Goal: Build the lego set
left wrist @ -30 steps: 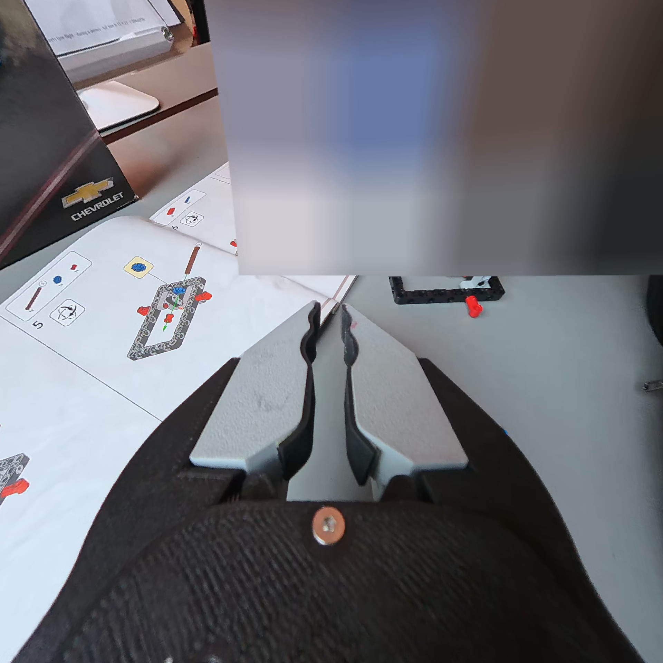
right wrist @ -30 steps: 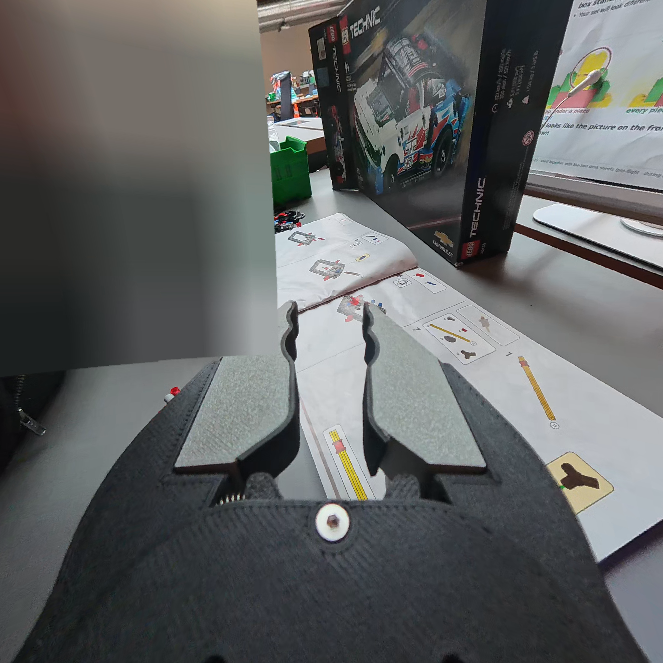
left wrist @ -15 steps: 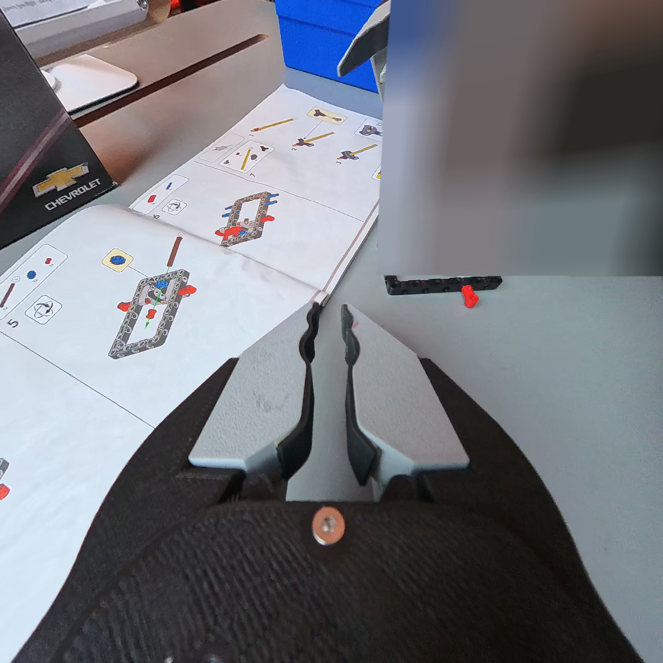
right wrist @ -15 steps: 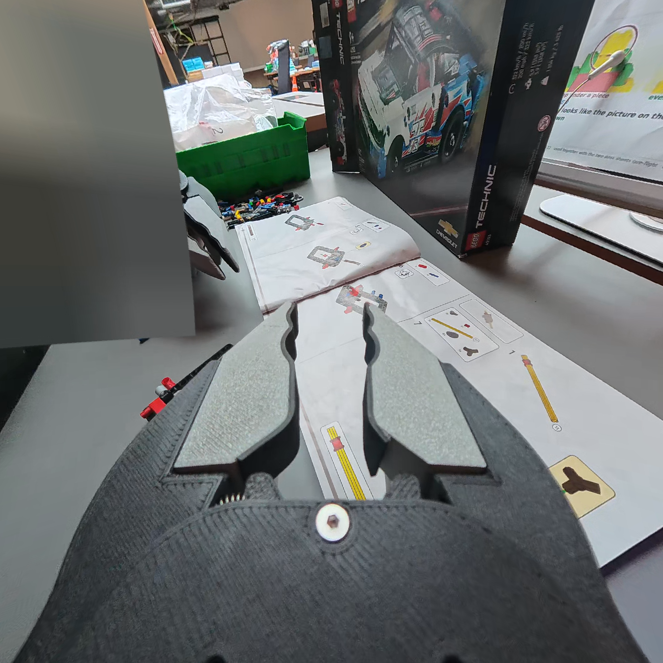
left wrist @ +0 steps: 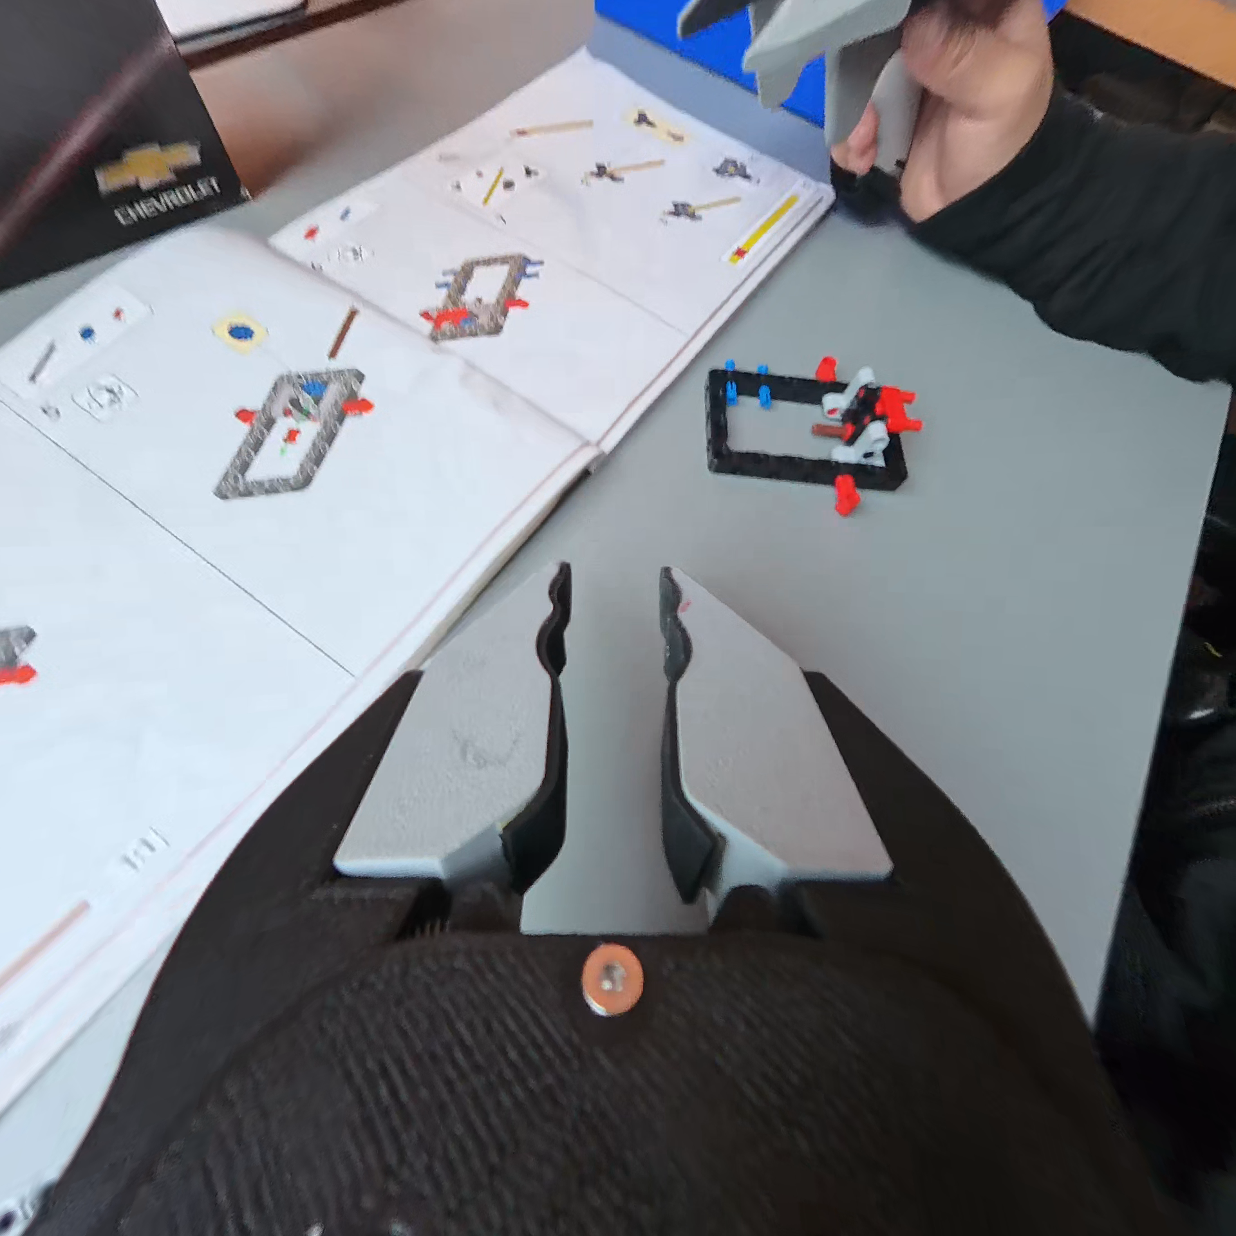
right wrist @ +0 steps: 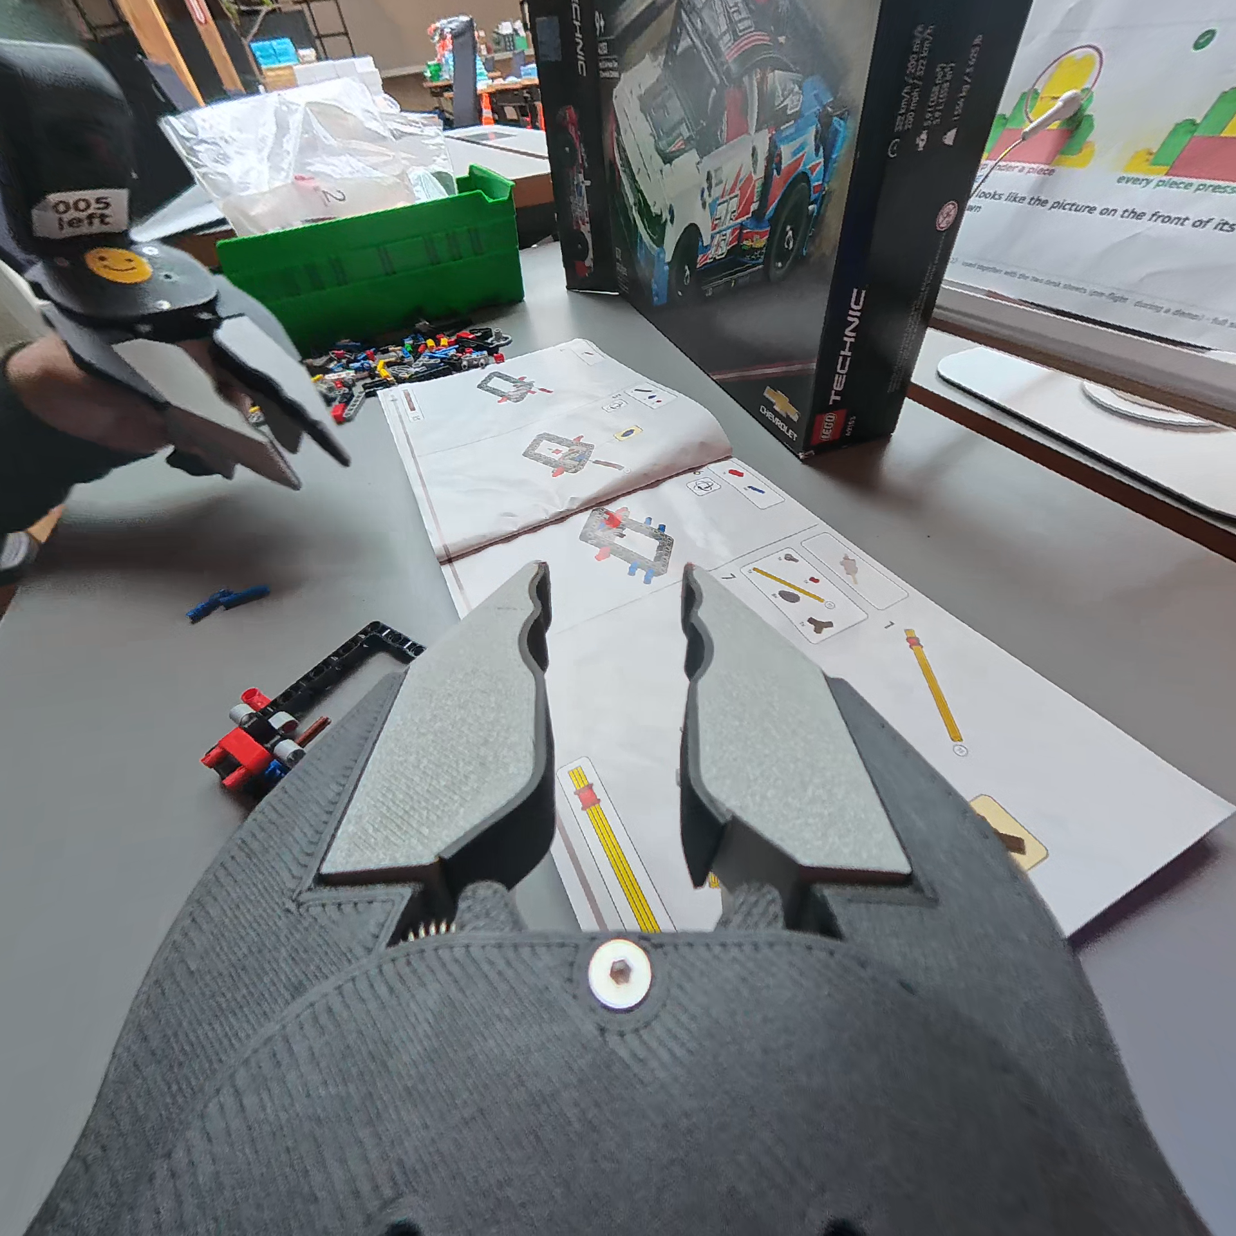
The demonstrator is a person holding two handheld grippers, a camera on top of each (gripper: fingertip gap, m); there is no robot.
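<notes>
Left wrist view shows the black frame assembly [left wrist: 806, 431] with red and blue pins lying on the surface [left wrist: 936, 635] beside the instruction booklet [left wrist: 401, 401]: an early stage, most of the loose pieces [right wrist: 408, 358] unused. Both left gripper [left wrist: 614, 575] and right gripper [right wrist: 615, 582] have fingers parted, empty.

Ahead of you, in the upper right of the right wrist view, a monitor [right wrist: 1097, 134] shows coloured brick drawings, and its pale flat stand [right wrist: 1070, 394] rests on a brown desk surface [right wrist: 1043, 435] at the right edge. Far off at the top centre you can see a cluttered room [right wrist: 461, 73] with shelves and tables, too blurred to itemise. In the left wrist view, a blue bin [left wrist: 722, 47] sits at the top edge.
</notes>
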